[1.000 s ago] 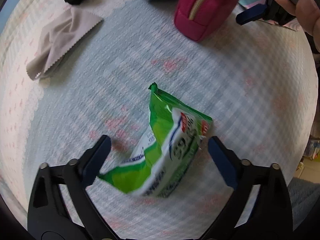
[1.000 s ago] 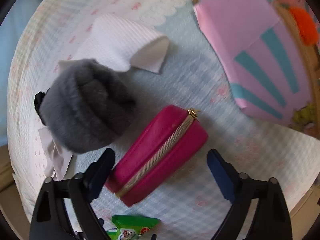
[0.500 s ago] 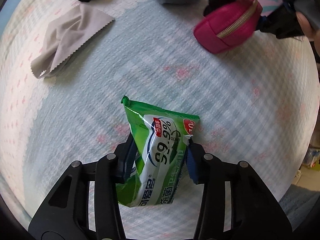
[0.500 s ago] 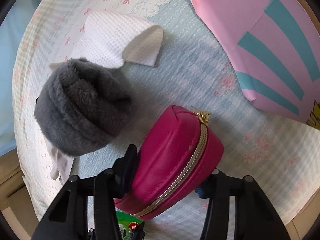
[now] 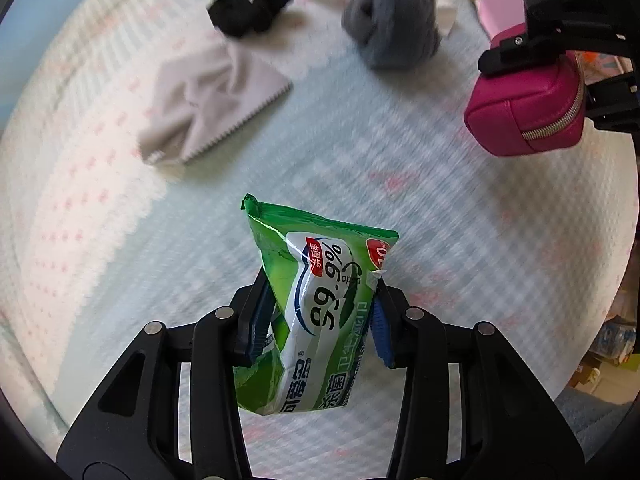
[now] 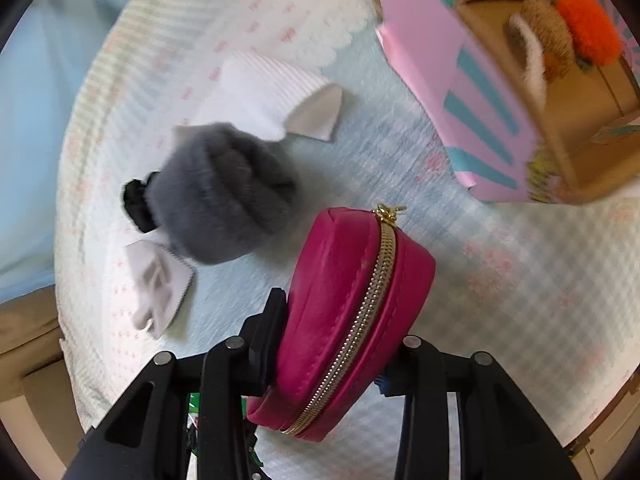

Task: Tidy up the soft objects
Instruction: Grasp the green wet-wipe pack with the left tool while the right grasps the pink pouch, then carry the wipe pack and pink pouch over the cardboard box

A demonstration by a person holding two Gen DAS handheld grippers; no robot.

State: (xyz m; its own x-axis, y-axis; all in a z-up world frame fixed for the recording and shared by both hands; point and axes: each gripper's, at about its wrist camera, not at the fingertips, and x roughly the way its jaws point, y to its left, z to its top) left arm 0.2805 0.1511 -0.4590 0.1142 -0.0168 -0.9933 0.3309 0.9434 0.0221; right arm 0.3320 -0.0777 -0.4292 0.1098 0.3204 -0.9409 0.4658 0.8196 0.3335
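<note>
Left gripper (image 5: 320, 320) clamped on a green packet of wipes (image 5: 320, 304), jaws pressed against its two sides, packet raised off the blanket (image 5: 100, 220) with its crimped top pointing away from the camera. Right gripper (image 6: 334, 344) clamped on a pink zip pouch (image 6: 344, 320), jaws squeezing its two long sides, gold zipper running up the middle and the pull at the far end; pouch lifted clear of the blanket (image 6: 520, 280). Same pouch (image 5: 528, 116) visible at the upper right of the left wrist view, held in the black frame of the right gripper (image 5: 572, 44), well apart from the packet. Lying on the blanket beyond: a grey furry bundle (image 6: 228, 200), a black scrunchie (image 6: 136, 200) just beside it and partly hidden behind it, a folded white ribbed cloth (image 6: 272, 96) touching its far side, and a pale cloth with a zigzag edge (image 6: 160, 292) near its closer side. From the left wrist view, same grey bundle (image 5: 392, 28), scrunchie (image 5: 248, 12) and zigzag-edged cloth (image 5: 208, 104), all blurred. At the upper right of the right wrist view, a pink and teal striped box (image 6: 500, 120), holding an orange fluffy thing (image 6: 588, 28) and a brown fuzzy one (image 6: 548, 40). Small patch of green (image 6: 192, 404) showing below between the right gripper's arms.
</note>
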